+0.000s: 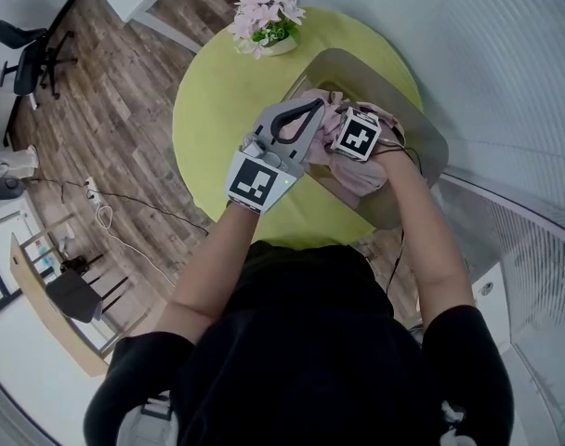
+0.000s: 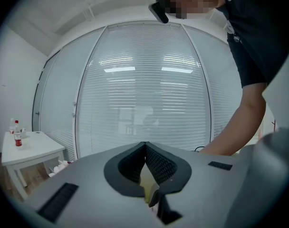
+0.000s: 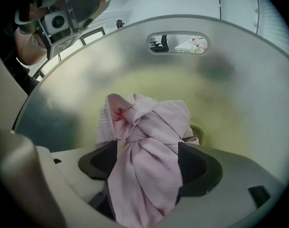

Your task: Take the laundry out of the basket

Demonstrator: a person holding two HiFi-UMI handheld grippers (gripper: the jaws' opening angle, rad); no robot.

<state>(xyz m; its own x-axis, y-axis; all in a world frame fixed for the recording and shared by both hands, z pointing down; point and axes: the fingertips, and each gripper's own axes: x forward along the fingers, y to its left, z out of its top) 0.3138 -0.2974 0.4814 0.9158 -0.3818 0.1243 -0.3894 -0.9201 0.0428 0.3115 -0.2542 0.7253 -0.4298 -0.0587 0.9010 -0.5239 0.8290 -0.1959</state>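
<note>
Your black shirt (image 1: 301,342) and both forearms fill the near part of the head view, reaching out over the round yellow-green table (image 1: 217,100). The grey laundry basket (image 1: 422,147) stands at the table's right edge, and a pot of pink flowers (image 1: 267,19) sits at its far edge, well apart from your work.

Your right gripper (image 3: 148,161) points steeply down into the basket. Its jaws stand wide apart, and a twisted bunch of pink cloth (image 3: 149,127) rises between them. The cloth fills most of the gap, but the pads do not look to be squeezing it, so count this gripper as released, not yet grasping. The rest of the cloth lies on the basket floor, below the handle slot (image 3: 178,42) in the wall.

Your left gripper (image 1: 312,110) hangs just beside the right one, over the basket's near-left rim. It points almost level, and its own view looks out at the window blinds (image 2: 144,89). Its jaws meet at the tips with nothing in them: clenched and empty.

The step in hand looks like the first pick. The laundry is all in the basket and nothing has been lifted clear. Next, close the right jaws firmly on the knotted middle of the bunch, where the folds are thickest, then draw it straight up past the rim. A loose tail may drag on the wall. Your left gripper is free to steady the basket if it shifts.
</note>
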